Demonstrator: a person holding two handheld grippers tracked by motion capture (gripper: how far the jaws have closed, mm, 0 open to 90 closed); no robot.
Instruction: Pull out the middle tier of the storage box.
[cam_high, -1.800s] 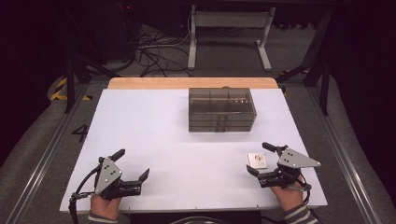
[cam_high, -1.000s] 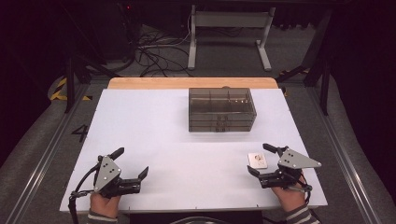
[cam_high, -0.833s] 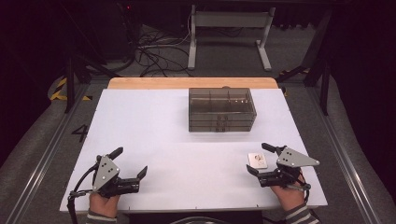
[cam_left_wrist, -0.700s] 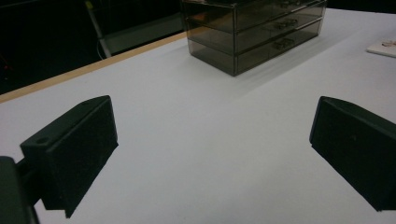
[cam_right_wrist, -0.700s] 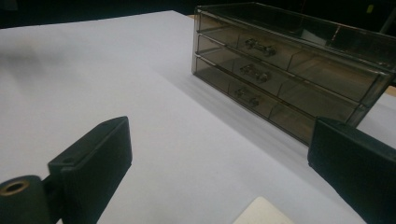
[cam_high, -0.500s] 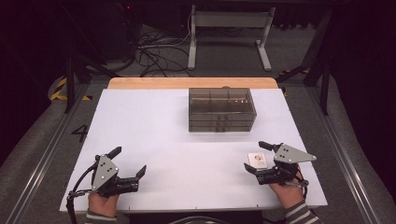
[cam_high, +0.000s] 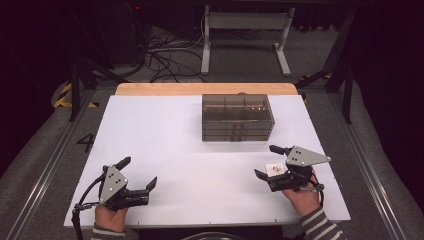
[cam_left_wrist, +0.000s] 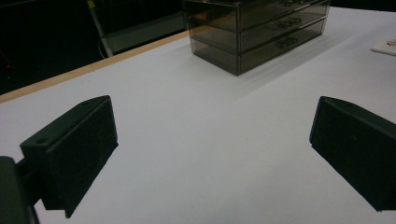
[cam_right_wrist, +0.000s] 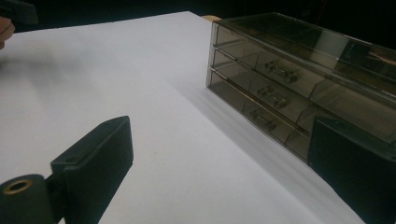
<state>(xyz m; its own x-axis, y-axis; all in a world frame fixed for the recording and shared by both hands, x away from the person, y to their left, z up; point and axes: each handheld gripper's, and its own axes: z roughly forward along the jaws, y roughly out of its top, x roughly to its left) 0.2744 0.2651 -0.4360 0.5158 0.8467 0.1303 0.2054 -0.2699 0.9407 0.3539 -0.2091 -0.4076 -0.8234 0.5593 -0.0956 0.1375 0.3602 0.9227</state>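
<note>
Left gripper (cam_high: 141, 174): we hold it low at the near left corner of the white table (cam_high: 165, 135), jaws spread wide with nothing between them. We judge it is parked here, clear of the work, until a second hand is wanted.

Left gripper view: bare white surface lies between the two black jaws, and the drawer box (cam_left_wrist: 254, 32) stands well ahead and to the right, so this tool already faces the middle of the table.

Drawer box (cam_high: 237, 117): a smoky clear chest of three drawers sits at the far middle of the table, fronts and small handles turned toward us. All three drawers look closed. Facing us this way, it can be opened from our side.

Small card (cam_high: 274, 169): a white flat piece with a small mark lies on the table, just beside the right gripper and between its tips as seen from above. It is well apart from the box.

Right gripper (cam_high: 270, 161): jaws wide apart, gripping nothing. We judge it is lining up on the card.

Right gripper view: the drawer fronts (cam_right_wrist: 273, 93) fill the right side.
</note>
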